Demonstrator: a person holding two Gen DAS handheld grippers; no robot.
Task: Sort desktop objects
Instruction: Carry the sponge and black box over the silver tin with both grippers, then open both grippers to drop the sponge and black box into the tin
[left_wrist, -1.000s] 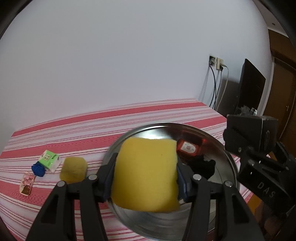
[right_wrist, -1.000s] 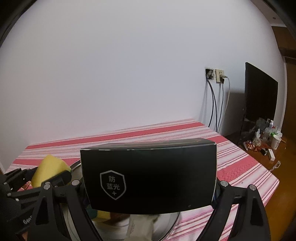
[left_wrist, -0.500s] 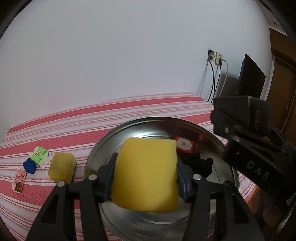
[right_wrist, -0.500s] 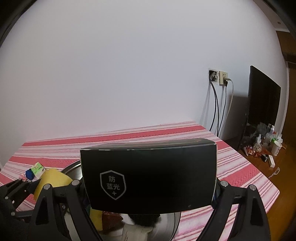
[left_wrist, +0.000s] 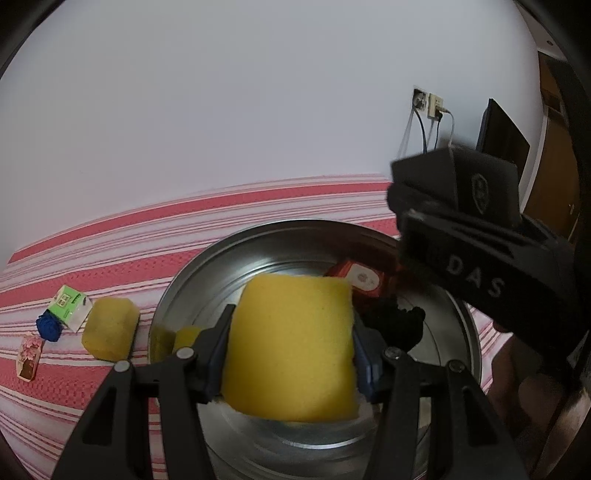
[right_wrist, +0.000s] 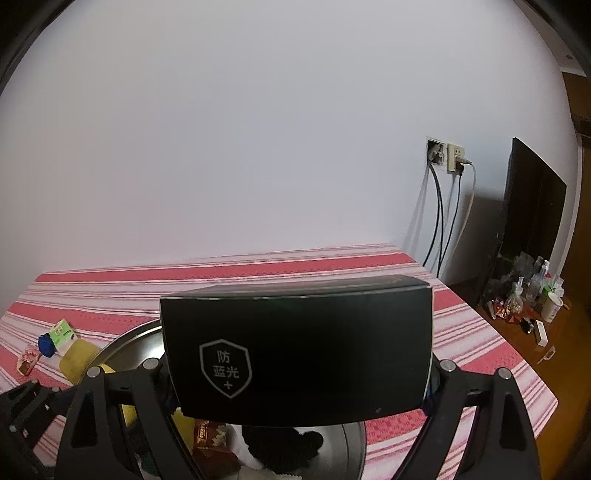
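Both loaded tongs nearer basin

The big round pan sits on the striped cloth, with a sponge just left of it and a small box farther left.

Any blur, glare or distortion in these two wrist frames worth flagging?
Left wrist view: right gripper and its black box are motion-smeared; the yellow sponge is sharp; the metal basin shows soft reflections. Right wrist view: sharp, box dark, fisheye bends the striped tablecloth.
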